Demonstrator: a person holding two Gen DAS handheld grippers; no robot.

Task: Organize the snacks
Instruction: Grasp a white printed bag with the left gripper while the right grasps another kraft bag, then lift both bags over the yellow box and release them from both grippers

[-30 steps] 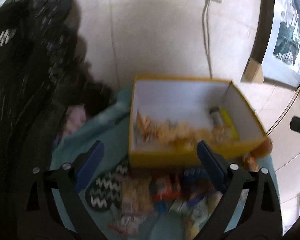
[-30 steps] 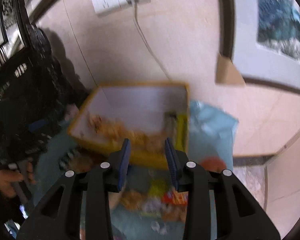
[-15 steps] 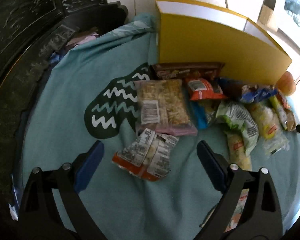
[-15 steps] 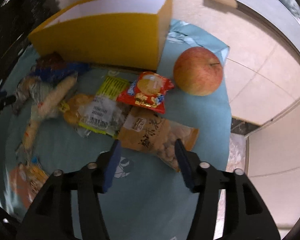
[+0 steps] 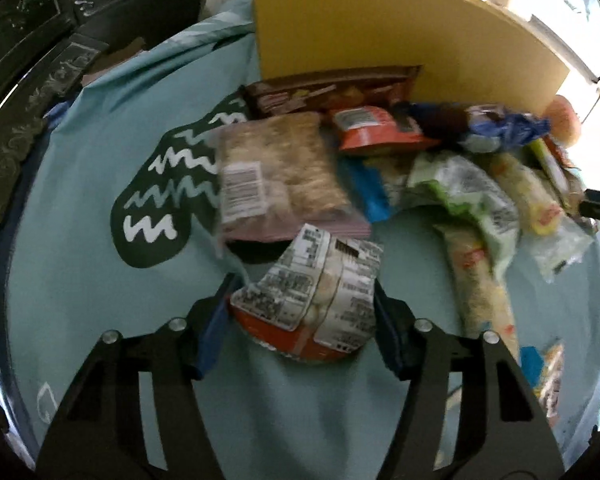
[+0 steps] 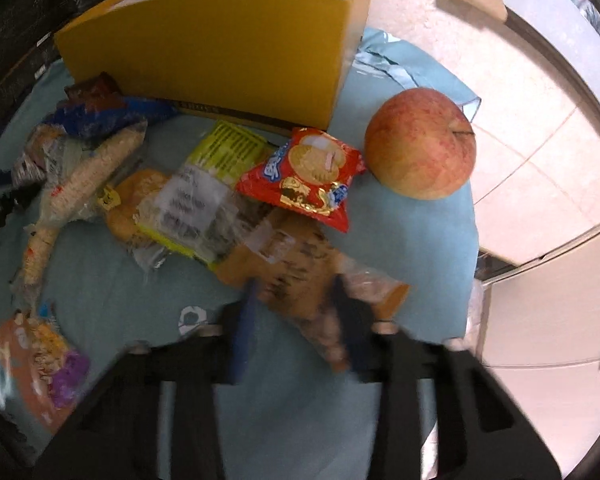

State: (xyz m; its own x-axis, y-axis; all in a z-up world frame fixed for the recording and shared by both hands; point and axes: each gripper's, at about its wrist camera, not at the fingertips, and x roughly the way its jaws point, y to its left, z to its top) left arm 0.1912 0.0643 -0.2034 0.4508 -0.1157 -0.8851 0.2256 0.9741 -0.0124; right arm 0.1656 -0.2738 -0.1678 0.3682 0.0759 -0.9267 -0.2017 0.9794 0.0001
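Observation:
My left gripper (image 5: 302, 312) is closed around a white and orange snack packet (image 5: 316, 300) that lies on the teal cloth (image 5: 100, 288). My right gripper (image 6: 296, 304) straddles a brown nut packet (image 6: 300, 264), its fingers on both sides of it; the view is blurred. The yellow box (image 5: 380, 28) stands behind the pile of snacks, and it also shows in the right wrist view (image 6: 220, 52). A red biscuit packet (image 6: 304, 176) lies beside an apple (image 6: 422, 144).
Several more packets lie between the grippers: a clear cracker bag (image 5: 284, 172), a brown bar wrapper (image 5: 332, 88), a green packet (image 5: 464, 196), long rice-cracker packs (image 6: 80, 184). Dark carved furniture (image 5: 28, 60) borders the left. The table edge drops to a tiled floor (image 6: 540, 160) on the right.
Both grippers have dropped toward the cloth and forward. The left one's fingers have closed in around the white and orange packet; the right one's have come over the brown nut packet.

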